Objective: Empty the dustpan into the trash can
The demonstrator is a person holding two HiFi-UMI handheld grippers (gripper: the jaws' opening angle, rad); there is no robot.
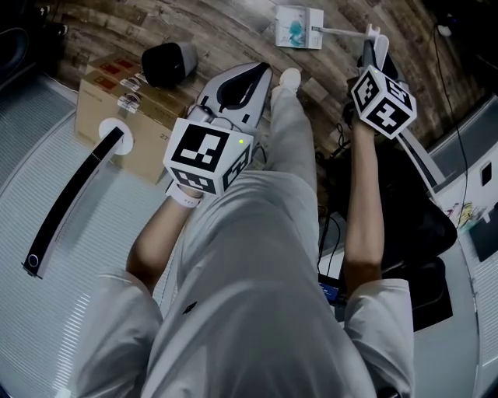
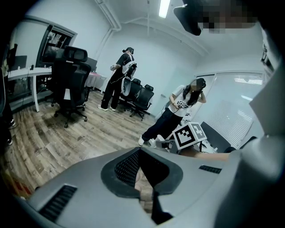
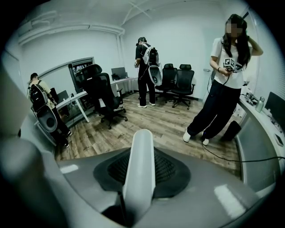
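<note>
Grey-trousered legs (image 1: 257, 272) fill the foreground, the left gripper (image 1: 257, 76) toward 12 o'clock sits pinched shut on nothing, while the right gripper (image 1: 371, 45) at 1 o'clock clamps, jaws half apart, the white handle (image 1: 338, 32) of the dustpan (image 1: 298, 25) out at its 9 o'clock above the wood floor (image 1: 194, 23).

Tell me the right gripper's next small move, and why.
Probably lift slightly, keeping level: the right gripper has its fingers closed on the white handle, and the dustpan looks to lie on the wood floor with teal bits inside.
</note>
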